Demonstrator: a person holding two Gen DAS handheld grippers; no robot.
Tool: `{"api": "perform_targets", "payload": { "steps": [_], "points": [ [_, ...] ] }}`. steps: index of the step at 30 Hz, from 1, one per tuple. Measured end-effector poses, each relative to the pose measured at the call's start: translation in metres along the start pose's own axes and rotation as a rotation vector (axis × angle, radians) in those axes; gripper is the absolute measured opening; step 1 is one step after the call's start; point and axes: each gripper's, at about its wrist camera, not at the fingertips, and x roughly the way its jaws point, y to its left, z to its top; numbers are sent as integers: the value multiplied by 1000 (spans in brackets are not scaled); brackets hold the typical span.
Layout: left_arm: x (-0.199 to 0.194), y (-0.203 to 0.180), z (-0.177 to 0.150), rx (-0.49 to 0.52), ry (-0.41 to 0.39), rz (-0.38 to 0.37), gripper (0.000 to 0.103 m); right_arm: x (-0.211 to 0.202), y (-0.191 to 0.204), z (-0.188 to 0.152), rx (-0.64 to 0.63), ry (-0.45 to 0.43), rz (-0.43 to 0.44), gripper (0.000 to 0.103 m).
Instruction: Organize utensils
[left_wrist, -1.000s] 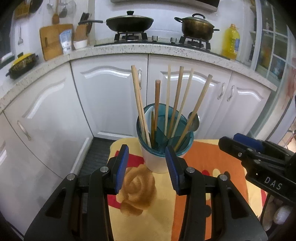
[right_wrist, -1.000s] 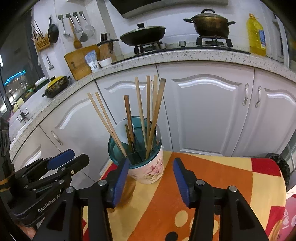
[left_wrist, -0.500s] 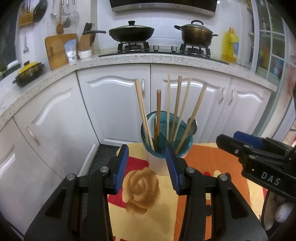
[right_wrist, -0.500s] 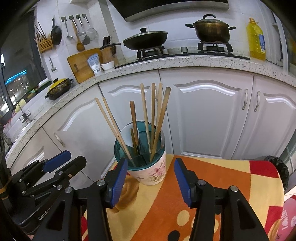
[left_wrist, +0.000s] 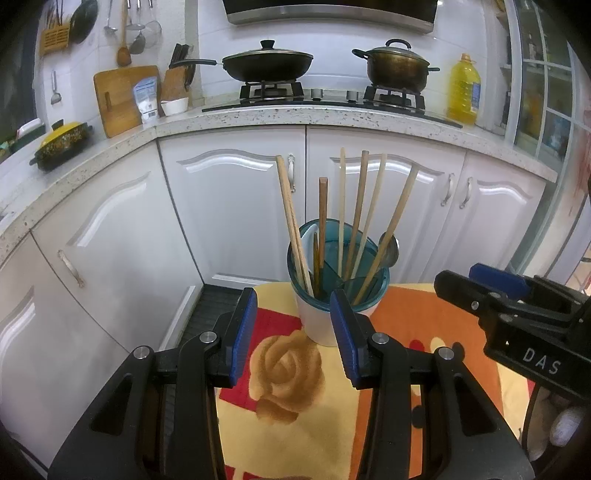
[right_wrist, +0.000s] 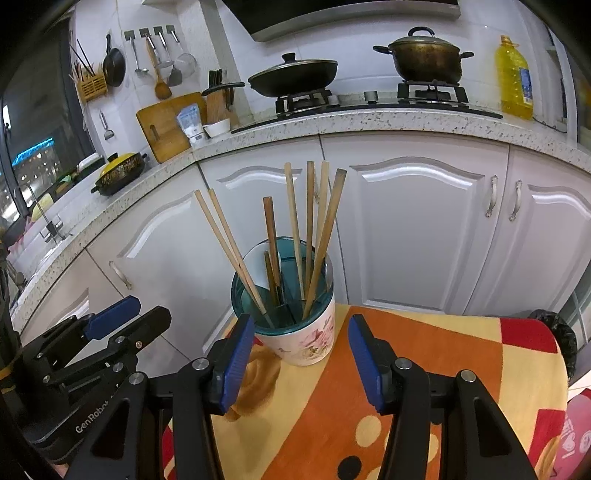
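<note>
Wooden chopsticks (left_wrist: 356, 221) are standing handle-up in the utensil holder (left_wrist: 334, 295), long axes near vertical, fanning outward: two leaning left of the holder's centre, one tilting right. The holder is sitting on the patterned tablecloth (left_wrist: 406, 317), in front of the white cabinets (left_wrist: 236, 206). The left gripper (left_wrist: 293, 328) is hovering just before the holder, jaws wide apart and holding nothing. The right gripper (right_wrist: 301, 350) is gaping empty too. Only the left wrist view is catching a metal spoon (left_wrist: 389, 247) at the holder's right rim; the right wrist view is showing pink flowers on the holder (right_wrist: 308, 339).
</note>
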Motion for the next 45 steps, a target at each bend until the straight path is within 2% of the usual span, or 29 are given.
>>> {"api": "perform_targets", "payload": {
  "steps": [45],
  "points": [
    [-2,9,-4,-33,6,18,40,7,12,-6,-32,24,3,54]
  ]
}}
